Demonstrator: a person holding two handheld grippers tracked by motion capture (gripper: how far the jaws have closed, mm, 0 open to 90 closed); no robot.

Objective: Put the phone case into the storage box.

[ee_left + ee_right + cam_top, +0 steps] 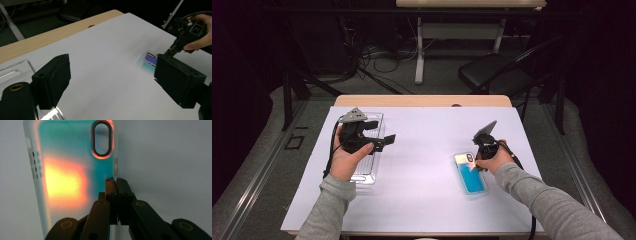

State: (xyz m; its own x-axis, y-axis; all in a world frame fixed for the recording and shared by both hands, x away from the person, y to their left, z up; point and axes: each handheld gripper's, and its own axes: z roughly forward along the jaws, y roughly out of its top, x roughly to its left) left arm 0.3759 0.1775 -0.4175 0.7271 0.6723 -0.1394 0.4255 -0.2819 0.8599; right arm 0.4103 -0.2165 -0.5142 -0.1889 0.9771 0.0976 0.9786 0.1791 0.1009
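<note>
Clear tray [364,172]; black chair [492,70]

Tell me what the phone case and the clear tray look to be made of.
Phone case: likely frosted, translucent plastic or soft rubbery plastic; teal and orange glow through it and its rim looks milky. Clear tray: seemingly hard, glossy transparent plastic; the white table cover shows through and its edges catch highlights.

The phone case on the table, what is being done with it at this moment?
A person works with a gripper in each hand. The right gripper is shut on the side edge of the blue phone case, which lies on the white table. The left gripper is open and holds nothing, above a clear plastic tray.
</note>
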